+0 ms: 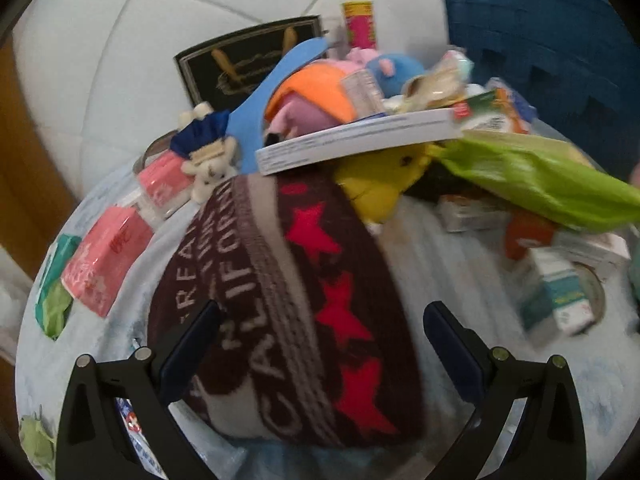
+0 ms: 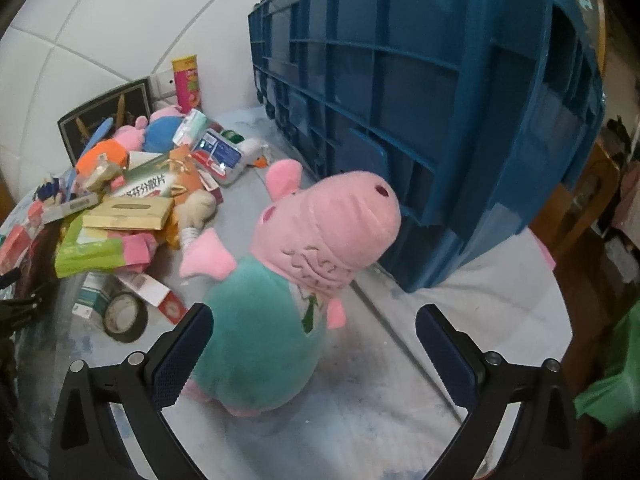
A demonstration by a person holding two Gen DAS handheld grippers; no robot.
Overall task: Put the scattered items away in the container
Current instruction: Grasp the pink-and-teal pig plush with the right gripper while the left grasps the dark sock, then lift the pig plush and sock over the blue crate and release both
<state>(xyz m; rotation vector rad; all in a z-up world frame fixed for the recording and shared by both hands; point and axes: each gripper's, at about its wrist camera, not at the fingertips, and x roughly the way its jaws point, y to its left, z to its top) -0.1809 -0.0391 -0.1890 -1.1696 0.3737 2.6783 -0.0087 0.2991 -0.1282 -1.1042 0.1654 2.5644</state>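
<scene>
While both hand-held grippers are spread, the pink plush pig in teal (image 2: 276, 280) is flanked by the R hand-held gripper (image 2: 314, 350) w/o contact seen — the dark knit star-patterned cloth (image 1: 288, 300) by the L hand-held gripper (image 1: 322, 344).

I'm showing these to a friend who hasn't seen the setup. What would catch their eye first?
Probably the pink pig plush in a teal shirt, standing on the table between the open right gripper fingers, beside the big blue crate. Then the dark towel with red stars, in front of the open left gripper, below a heap of toys and boxes.
</scene>
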